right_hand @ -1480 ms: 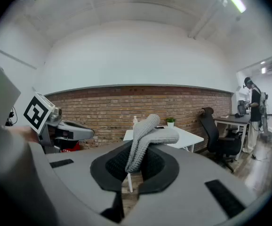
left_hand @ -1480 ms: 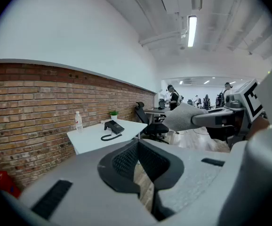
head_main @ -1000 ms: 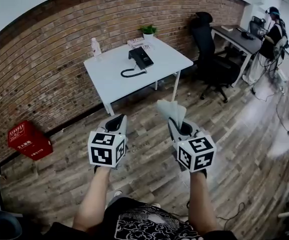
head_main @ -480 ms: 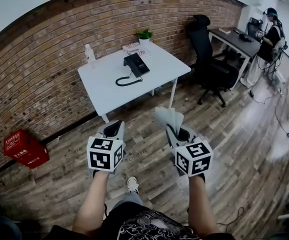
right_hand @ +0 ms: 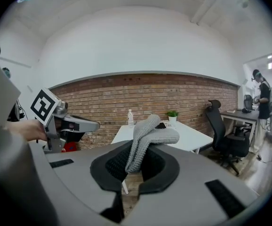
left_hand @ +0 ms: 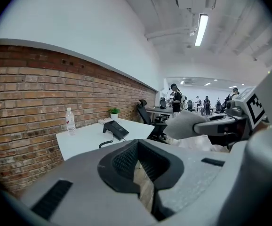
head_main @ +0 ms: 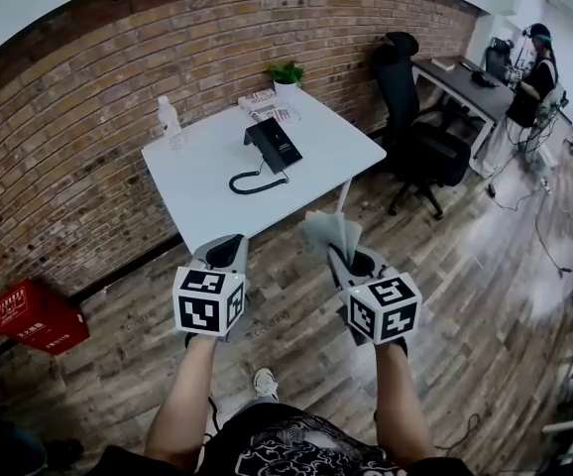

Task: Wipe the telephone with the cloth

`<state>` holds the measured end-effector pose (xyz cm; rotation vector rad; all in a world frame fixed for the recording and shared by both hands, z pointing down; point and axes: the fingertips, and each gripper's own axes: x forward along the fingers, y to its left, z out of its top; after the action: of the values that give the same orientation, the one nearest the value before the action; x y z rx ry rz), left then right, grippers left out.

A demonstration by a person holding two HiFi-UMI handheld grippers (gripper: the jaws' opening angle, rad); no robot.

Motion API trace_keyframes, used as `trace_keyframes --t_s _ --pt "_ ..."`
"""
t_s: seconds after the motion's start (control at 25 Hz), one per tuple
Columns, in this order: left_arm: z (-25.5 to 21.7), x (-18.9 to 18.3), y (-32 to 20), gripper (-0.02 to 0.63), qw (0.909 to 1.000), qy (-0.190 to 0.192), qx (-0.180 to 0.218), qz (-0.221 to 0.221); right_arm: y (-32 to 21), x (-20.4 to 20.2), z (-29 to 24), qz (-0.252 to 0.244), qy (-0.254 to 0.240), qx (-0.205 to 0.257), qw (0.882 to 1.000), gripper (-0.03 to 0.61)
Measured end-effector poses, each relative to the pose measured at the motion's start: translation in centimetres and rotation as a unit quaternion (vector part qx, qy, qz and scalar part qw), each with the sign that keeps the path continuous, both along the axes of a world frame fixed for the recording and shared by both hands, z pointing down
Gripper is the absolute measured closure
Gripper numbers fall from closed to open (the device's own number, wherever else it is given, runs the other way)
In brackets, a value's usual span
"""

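Black desk telephone (head_main: 275, 142) stands on the white square counter (head_main: 192, 181), near its middle and a little toward the brick wall (head_main: 78, 107). Its body is flat and slanted, the handset lies on it, and a black curled cord (head_main: 252, 179) makes a loop on the counter at the near side.

At the left, a red box (head_main: 34, 315) is on the wooden floor (head_main: 296, 305) by the wall. A clear plastic water bottle (head_main: 170, 122) stands at the far left corner of the counter. Some printed papers (head_main: 265, 105) and a small green plant in a white pot (head_main: 286, 72) are behind the telephone.

The left gripper (head_main: 227, 251) hangs over the floor, before the counter's near edge and well apart from the telephone. Its fingers are drawn almost together with nothing between them. The right gripper (head_main: 344, 251) is beside it, and its fingers are closed on a folded grey cloth (head_main: 331, 234) that sticks out past them. Further right are a black office chair (head_main: 415, 97) and a person (head_main: 529, 72) at a dark desk.

Only the head view shows the cord's loop and both forearms. The left gripper view shows the telephone (left_hand: 116, 128) from low down, a thin slit of floor between the fingers (left_hand: 119, 166), and a ceiling lamp (left_hand: 202, 28). In the right gripper view the knitted cloth (right_hand: 148, 135) covers most of the telephone.
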<state>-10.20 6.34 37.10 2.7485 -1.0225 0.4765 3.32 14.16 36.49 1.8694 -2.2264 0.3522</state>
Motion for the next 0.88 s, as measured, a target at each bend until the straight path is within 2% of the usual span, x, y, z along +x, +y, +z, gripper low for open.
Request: trace_keyframes --t_s 0.4,0.88 --pt "2.0 -0.7 -7.7 0.609 0.9993 -0.001 -0.022 0.03 -8.7 -1.7 -0.5 0.008 0.015 -0.011 1.0 0.568" --pt "3.1 -0.4 -12.8 0.609 0.9989 -0.005 -0.026 0.039 -14.6 -1.6 -0.1 0.011 0.02 -0.006 1.0 0.568"
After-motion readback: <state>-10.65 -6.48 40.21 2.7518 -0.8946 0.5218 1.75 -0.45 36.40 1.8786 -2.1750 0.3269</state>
